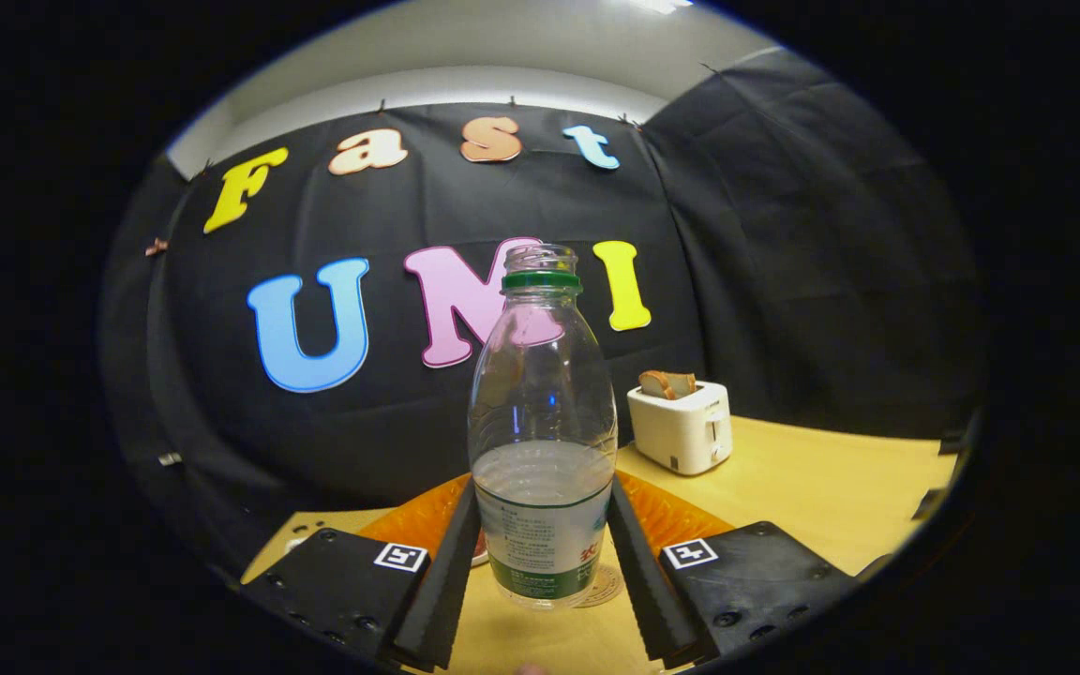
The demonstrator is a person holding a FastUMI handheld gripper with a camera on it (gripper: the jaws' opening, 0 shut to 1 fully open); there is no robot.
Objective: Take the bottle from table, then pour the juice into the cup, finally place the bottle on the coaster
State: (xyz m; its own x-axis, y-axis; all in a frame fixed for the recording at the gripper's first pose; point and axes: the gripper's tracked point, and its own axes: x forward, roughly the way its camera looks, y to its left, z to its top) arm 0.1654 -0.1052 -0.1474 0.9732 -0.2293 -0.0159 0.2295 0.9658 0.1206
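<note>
A clear plastic bottle (542, 422) with a green neck ring and no cap stands upright between my fingers. It holds clear liquid up to about the top of its label. My gripper (543, 487) is shut on it, with a finger pressing on each side at label height. A round pale coaster (604, 587) peeks out just behind the bottle's base on the right. I cannot tell whether the bottle's base rests on the table or hangs a little above it. A small red and white edge (480, 555) shows beside the left finger, too hidden to identify.
An orange ribbed mat or plate (681, 517) lies behind the bottle on the yellow wooden table (812, 487). A white toaster (682, 429) with bread in its slot stands further back on the right, near the black cloth wall.
</note>
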